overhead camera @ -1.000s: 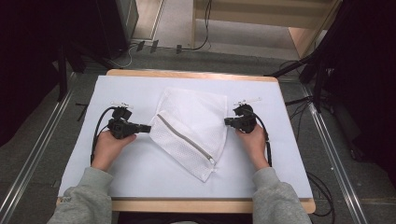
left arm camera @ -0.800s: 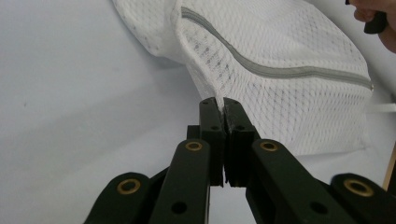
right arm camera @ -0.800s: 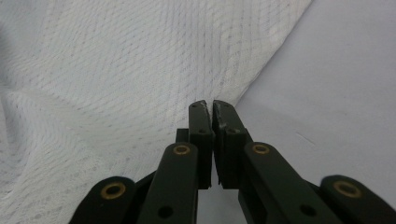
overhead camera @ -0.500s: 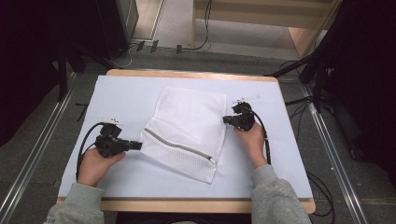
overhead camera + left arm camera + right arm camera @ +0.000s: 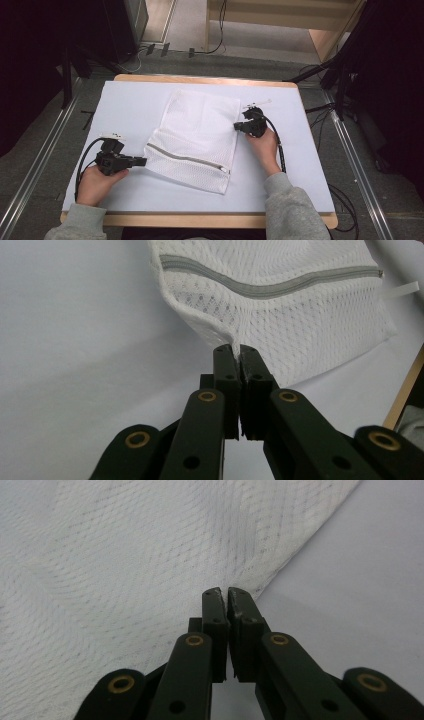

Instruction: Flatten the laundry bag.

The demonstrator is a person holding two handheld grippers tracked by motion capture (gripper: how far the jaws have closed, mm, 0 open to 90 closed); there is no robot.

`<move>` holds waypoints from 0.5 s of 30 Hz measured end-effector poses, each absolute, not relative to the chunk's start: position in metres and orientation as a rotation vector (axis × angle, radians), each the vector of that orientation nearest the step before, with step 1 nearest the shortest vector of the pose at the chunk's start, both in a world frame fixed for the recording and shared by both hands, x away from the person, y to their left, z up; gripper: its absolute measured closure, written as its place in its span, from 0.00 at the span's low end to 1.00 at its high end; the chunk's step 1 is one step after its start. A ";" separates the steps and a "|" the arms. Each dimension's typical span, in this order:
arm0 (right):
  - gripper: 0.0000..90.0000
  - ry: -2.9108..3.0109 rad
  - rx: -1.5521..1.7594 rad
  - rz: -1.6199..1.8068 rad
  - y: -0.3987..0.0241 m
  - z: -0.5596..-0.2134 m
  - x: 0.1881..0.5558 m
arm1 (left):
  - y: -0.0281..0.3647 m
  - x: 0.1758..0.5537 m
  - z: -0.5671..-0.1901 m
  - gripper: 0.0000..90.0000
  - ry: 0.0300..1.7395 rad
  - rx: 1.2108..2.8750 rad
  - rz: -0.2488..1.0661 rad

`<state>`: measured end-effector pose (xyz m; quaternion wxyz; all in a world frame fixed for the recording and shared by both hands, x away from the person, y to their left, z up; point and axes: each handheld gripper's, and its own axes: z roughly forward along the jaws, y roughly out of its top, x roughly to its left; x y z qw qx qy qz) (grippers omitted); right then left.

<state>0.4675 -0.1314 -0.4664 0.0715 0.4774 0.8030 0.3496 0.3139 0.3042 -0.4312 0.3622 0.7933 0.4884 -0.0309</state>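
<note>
A white mesh bag point(image 5: 200, 125) with a grey zipper point(image 5: 187, 158) lies flat in the middle of the white-covered table point(image 5: 130, 105). My left gripper point(image 5: 143, 161) is at the bag's near-left corner. In the left gripper view its jaws are shut on that corner of the mesh bag point(image 5: 300, 320), just below the zipper point(image 5: 270, 287). My right gripper point(image 5: 237, 126) is at the bag's right edge. In the right gripper view its jaws are shut on the edge of the mesh bag point(image 5: 125, 555), and the fabric fans out from the tips.
The table's wooden rim point(image 5: 200, 220) runs along the near side, close to the person's grey sleeves point(image 5: 292, 210). Cables point(image 5: 282, 155) trail from both grippers across the cover. Dark stands and floor cables surround the table.
My left gripper has moved toward the near-left with the bag's corner, so the zipper side has swung down and left. The right gripper has stayed at the bag's right edge.
</note>
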 end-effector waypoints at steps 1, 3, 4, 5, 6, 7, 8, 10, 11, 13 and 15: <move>0.98 2.418 1.432 1.051 -0.129 -0.466 0.469 | 0.305 0.313 -0.432 0.99 1.261 2.040 -0.079; 0.98 2.418 1.427 1.046 -0.129 -0.466 0.469 | 0.306 0.312 -0.432 0.99 1.267 2.038 -0.079; 0.98 2.419 1.430 1.049 -0.128 -0.466 0.470 | 0.306 0.311 -0.432 0.99 1.271 2.035 -0.076; 0.98 2.419 1.437 1.053 -0.128 -0.466 0.471 | 0.307 0.310 -0.433 0.99 1.272 2.037 -0.076; 0.97 2.420 1.430 1.057 -0.127 -0.466 0.472 | 0.308 0.310 -0.433 0.99 1.276 2.034 -0.076; 0.97 2.421 1.432 1.057 -0.127 -0.466 0.473 | 0.309 0.309 -0.434 0.99 1.280 2.030 -0.078; 0.97 2.418 1.440 1.060 -0.126 -0.466 0.473 | 0.309 0.308 -0.434 0.98 1.280 2.032 -0.076; 0.97 2.417 1.437 1.062 -0.125 -0.466 0.475 | 0.310 0.307 -0.434 0.98 1.286 2.028 -0.080; 0.97 2.418 1.440 1.064 -0.124 -0.466 0.475 | 0.310 0.307 -0.434 0.98 1.287 2.027 -0.083; 0.97 2.423 1.430 1.057 -0.123 -0.467 0.476 | 0.312 0.307 -0.435 0.95 1.297 2.020 -0.101; 0.96 2.425 1.432 1.056 -0.121 -0.467 0.476 | 0.313 0.307 -0.435 0.89 1.307 1.998 -0.123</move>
